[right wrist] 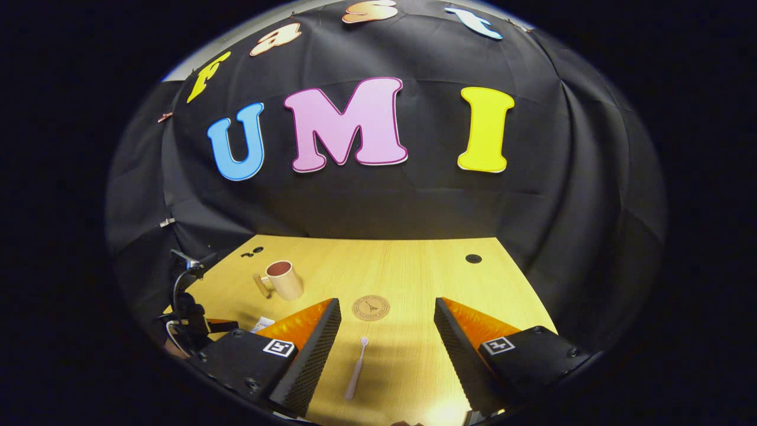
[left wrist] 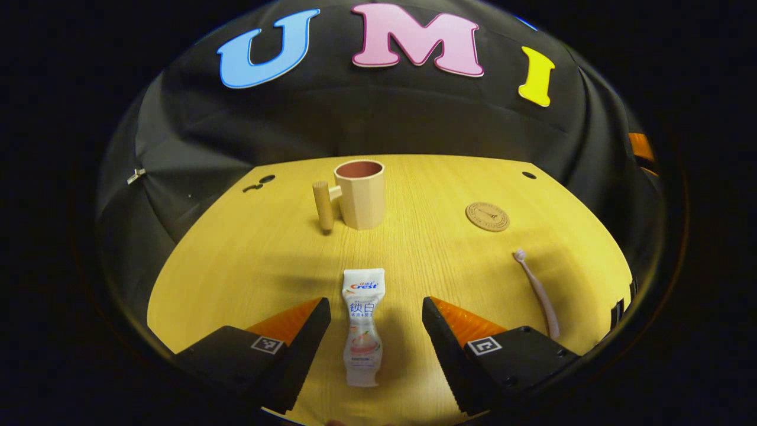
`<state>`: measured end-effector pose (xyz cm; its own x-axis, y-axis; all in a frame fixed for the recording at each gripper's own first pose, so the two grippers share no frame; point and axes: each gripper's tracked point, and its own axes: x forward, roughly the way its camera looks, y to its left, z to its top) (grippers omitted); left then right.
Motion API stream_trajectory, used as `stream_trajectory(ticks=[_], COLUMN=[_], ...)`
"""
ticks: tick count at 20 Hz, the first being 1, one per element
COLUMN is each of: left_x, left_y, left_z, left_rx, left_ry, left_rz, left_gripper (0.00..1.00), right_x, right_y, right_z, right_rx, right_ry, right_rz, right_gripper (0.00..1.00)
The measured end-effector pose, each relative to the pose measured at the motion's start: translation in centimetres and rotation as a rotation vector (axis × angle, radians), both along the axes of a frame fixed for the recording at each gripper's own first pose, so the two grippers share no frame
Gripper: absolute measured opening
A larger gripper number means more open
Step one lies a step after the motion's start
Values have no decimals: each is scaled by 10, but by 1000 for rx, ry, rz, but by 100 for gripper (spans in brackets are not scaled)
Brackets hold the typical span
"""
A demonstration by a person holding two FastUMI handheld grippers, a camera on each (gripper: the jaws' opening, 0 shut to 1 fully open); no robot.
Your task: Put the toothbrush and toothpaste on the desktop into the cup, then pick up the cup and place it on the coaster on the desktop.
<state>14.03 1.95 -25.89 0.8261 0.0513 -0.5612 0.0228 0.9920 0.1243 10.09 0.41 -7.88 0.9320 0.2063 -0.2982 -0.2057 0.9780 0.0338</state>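
On the desktop: every task item lies apart and untouched; no step of the task is done yet.
Left gripper: released, fingers spread wide on either side of the toothpaste tube, which lies flat and lengthwise between them; neither finger touches it. Judged a line-up for a pinch across the tube's width.
Right gripper: released likewise, straddling the toothbrush, head pointing away; no contact.
Cup: upright, mouth open, peg handle toward the left in the left gripper view; well beyond the tube.
Coaster: bare, flat, to the right of the cup and apart from it; the toothbrush lies nearer than it.
Open room: bare wooden desktop between tube and cup; straight path free.
Edges: cable holes at the far corners, cloth wall behind; the narrow cup mouth is judged the tight point.
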Motion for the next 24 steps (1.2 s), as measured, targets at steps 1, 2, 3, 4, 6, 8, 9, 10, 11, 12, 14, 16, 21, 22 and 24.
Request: stream_trajectory(ticks=[1,2,3,4,6,8,9,10,11,12,14,16,21,22,24], left_x=[2,4,6,8,10,6,9,6,6,5,5,5,3,4,3], left_y=[4,6,8,9,8,11,9,9,8,5,-1,-3,-4,-5,-5], left_z=[-7,-13,-19,-24,-34,-43,-43,-44,-45,-46,-46,-47,-48,-46,-46], left_rx=[0,-4,-5,-4,-17,-18,-17,-10,-4,1,8,12,25,15,5], left_ry=[14,28,41,52,83,109,102,115,110,118,125,121,187,192,187], left_rz=[7,7,5,0,-2,5,-7,-11,-20,-28,-51,-69,-108,-117,-146], left_gripper=[97,97,97,97,97,95,93,90,84,87,72,58,34,32,26], right_x=[-3,-6,-9,-11,-14,-19,-21,-24,-25,-28,-40,-50,-61,-56,-48], right_y=[4,5,6,7,8,11,13,14,13,12,6,0,2,1,4], right_z=[-4,-7,-10,-12,-20,-30,-35,-38,-42,-46,-55,-65,-86,-85,-89], right_rx=[-4,-5,-6,-8,-9,-11,-14,-16,-20,-30,-56,-57,-18,-20,-28], right_ry=[13,25,34,40,60,89,106,119,131,141,163,195,270,264,265], right_rz=[4,3,-2,-9,-27,-39,-43,-45,-49,-51,-62,-78,-92,-97,-97], right_gripper=[98,98,98,98,98,98,98,98,98,98,98,98,98,98,98])
